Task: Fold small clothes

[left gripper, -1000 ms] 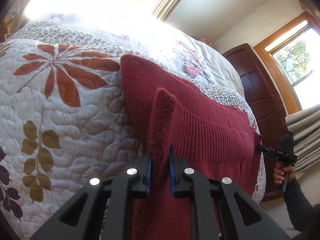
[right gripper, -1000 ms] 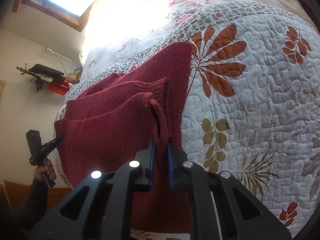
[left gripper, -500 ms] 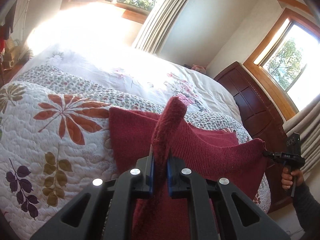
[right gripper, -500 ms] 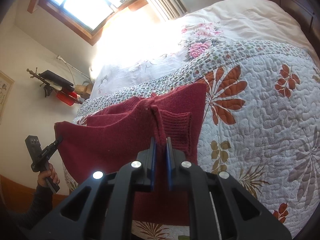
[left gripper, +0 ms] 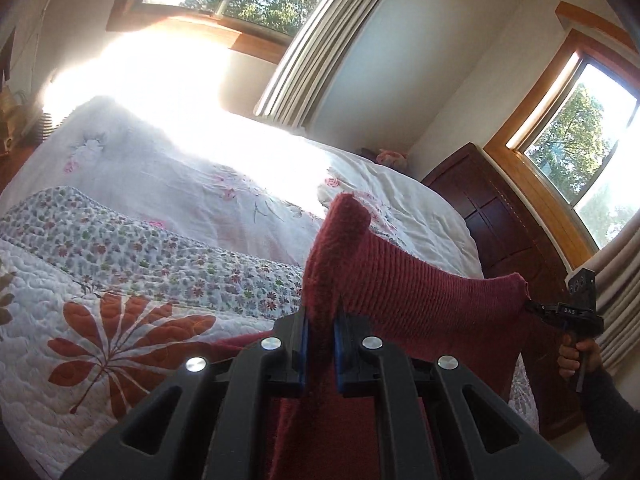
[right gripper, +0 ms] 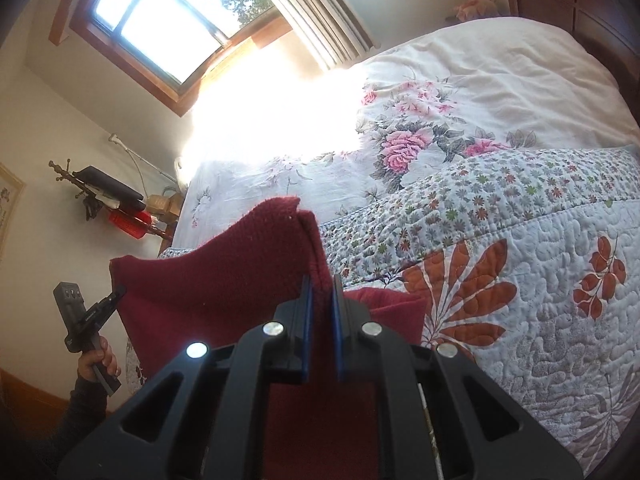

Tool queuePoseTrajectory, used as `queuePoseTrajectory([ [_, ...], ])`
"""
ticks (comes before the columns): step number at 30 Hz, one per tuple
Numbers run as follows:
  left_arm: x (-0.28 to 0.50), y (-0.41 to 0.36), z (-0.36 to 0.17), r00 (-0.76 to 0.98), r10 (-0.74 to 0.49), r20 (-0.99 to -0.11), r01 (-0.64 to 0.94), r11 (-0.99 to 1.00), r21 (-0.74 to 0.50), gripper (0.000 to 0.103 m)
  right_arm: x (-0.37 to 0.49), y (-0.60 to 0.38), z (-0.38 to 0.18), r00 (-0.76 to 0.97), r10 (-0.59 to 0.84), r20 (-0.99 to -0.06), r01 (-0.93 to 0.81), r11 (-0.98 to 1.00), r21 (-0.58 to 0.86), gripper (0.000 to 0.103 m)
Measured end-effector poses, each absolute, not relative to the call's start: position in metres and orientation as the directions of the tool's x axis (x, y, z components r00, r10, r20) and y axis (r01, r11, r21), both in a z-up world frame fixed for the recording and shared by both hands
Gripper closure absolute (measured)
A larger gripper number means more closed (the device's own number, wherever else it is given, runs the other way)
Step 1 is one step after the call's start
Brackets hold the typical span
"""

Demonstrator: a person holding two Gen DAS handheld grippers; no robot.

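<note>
While both clamp the maroon sweater [left gripper: 420, 300], right gripper [left gripper: 536, 307] in left view, left gripper [right gripper: 116, 294] in right.

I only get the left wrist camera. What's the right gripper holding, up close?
Observer: The right gripper is shut on a folded edge of the maroon knit sweater, which pokes up past its jaws.
Operator: What's behind my left gripper?
Observer: Behind the left gripper, a coat rack by the wall carries black and red items.
Operator: What holds my left gripper?
Observer: A left hand in a dark sleeve grips its handle.
</note>
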State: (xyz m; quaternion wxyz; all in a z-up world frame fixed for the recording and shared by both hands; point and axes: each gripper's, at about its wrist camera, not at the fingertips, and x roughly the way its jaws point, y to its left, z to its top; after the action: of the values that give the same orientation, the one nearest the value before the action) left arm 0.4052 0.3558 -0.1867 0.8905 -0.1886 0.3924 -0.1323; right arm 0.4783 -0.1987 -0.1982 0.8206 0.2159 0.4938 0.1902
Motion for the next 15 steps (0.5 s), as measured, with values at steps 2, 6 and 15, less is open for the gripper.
queuePoseTrajectory([
  [2,0.427,0.357,-0.198,0.637,-0.393,-0.663,0.077,0.889,-0.452,0.094,0.497,-0.2,-0.211,0.427,0.517,-0.742,-0.076,0.838,0.54,0.096],
  [6,0.46,0.357,-0.233,0.57,-0.41,-0.711,0.04,0.879,-0.475,0.094,0.524,-0.203,-0.247,0.384,0.501,-0.776,-0.011,0.843,0.538,0.096],
  [15,0.49,0.368,-0.317,0.415,-0.417,-0.808,-0.097,0.863,-0.495,0.094,0.544,-0.201,-0.315,0.287,0.465,-0.838,0.082,0.859,0.505,0.096],
])
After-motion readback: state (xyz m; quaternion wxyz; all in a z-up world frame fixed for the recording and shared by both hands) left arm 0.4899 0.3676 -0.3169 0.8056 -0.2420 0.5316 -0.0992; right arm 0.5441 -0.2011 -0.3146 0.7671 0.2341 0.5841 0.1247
